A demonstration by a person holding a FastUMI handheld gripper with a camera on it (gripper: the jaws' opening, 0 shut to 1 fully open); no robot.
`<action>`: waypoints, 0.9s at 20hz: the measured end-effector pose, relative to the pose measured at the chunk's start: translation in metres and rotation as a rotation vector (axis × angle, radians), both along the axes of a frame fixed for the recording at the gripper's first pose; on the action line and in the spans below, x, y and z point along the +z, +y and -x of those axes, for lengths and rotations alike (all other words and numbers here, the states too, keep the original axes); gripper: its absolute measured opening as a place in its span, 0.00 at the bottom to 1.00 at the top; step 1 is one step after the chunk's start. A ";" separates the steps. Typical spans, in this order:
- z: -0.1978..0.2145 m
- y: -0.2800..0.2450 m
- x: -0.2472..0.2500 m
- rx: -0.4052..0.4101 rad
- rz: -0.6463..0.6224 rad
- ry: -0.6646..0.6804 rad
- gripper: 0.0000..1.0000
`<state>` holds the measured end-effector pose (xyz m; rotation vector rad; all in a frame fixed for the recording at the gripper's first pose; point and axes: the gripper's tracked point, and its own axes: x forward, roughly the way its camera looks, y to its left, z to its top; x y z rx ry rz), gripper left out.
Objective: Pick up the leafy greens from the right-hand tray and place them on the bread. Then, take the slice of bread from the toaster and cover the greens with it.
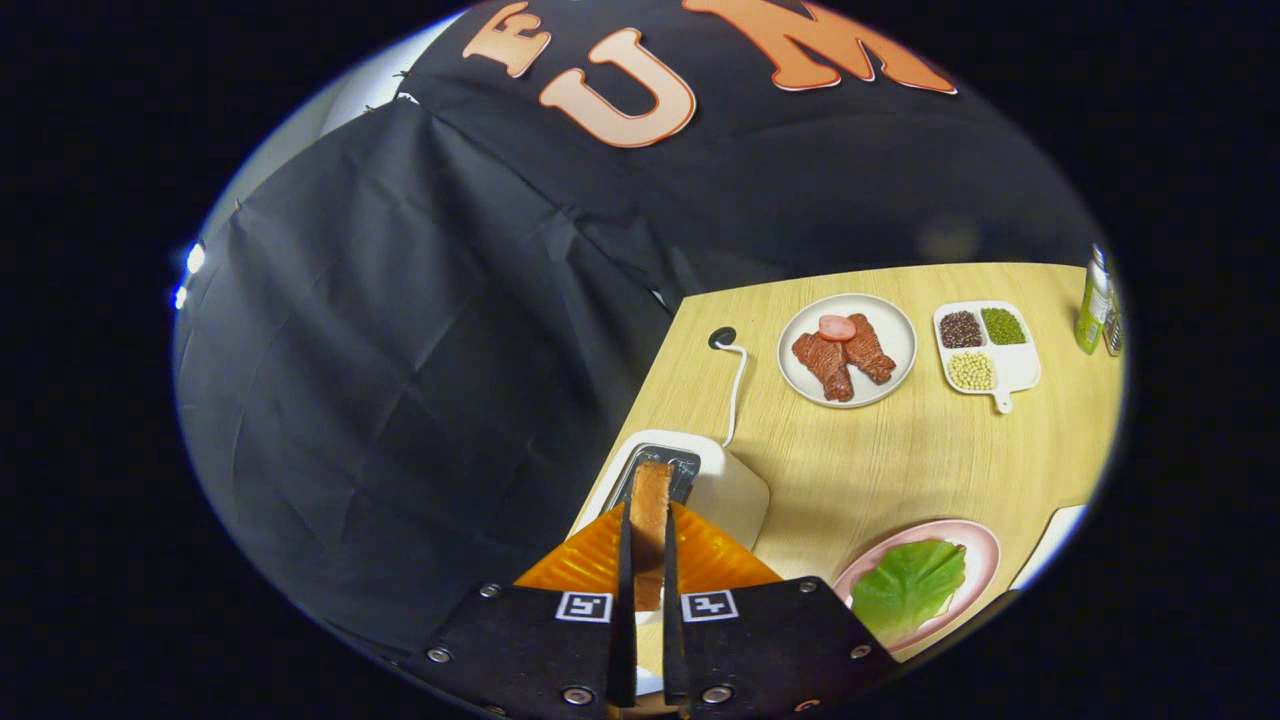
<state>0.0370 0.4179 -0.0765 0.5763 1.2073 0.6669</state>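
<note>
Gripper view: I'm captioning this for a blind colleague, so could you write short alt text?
The tool is shut on a slice of bread, held on edge just above the white toaster. Beside it a pink plate carries a green leaf; further across the wooden table stand a plate of meat and a tray of beans.

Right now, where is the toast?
In the gripper view, the brown slice of bread is pinched between the claw's two fingers, just above the white toaster's slot, left of the pink plate holding the green leaf.
</note>
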 end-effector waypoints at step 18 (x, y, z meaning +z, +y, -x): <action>0.057 -0.134 -0.064 -0.134 -0.037 0.071 0.11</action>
